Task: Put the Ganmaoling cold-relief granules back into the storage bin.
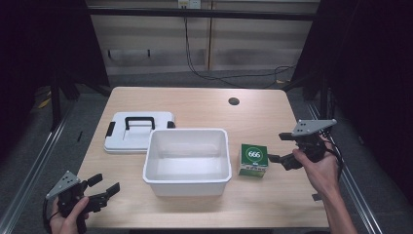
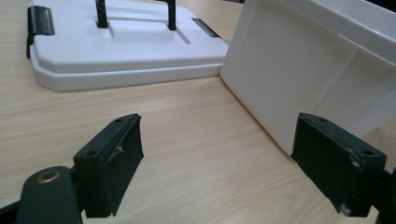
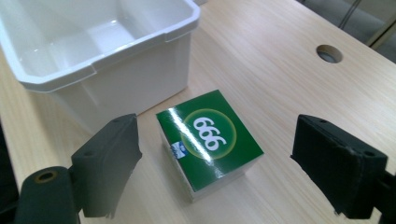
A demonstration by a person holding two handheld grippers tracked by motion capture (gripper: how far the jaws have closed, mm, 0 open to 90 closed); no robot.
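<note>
Jaws on both tools stand wide apart and grasp nothing. From the high view, the left gripper (image 1: 103, 187) sits at about 8 o'clock on the wooden surface (image 1: 195, 102), held in a hand (image 1: 68, 217) near the front edge, with bare wood between its jaws and the tub's near-left corner just ahead of them; in the left gripper view (image 2: 219, 163) the tub wall stands close to the right-hand jaw without touching it. The right gripper (image 1: 280, 146) hovers at about 3 o'clock in the other hand (image 1: 321, 170), its jaws released and pointing toward the box; in the right gripper view (image 3: 215, 163) the box lies between and just beyond the two jaws, touched by neither. Counted: two grippers, one white plastic tub (image 1: 187, 183), one white lid with a black handle (image 1: 131, 139), one green box marked 666 (image 1: 253, 160), one round cable hole (image 1: 234, 101) in the surface at about 1 o'clock. The tub stands upright and open at the centre. The lid lies flat at its 10 o'clock, its corner just beside the tub's rear-left edge. The box rests at the tub's 3 o'clock, near but apart from its wall. Nothing stands between the right jaws and the box. Cables (image 1: 214, 73) trail over the floor beyond the far edge.
</note>
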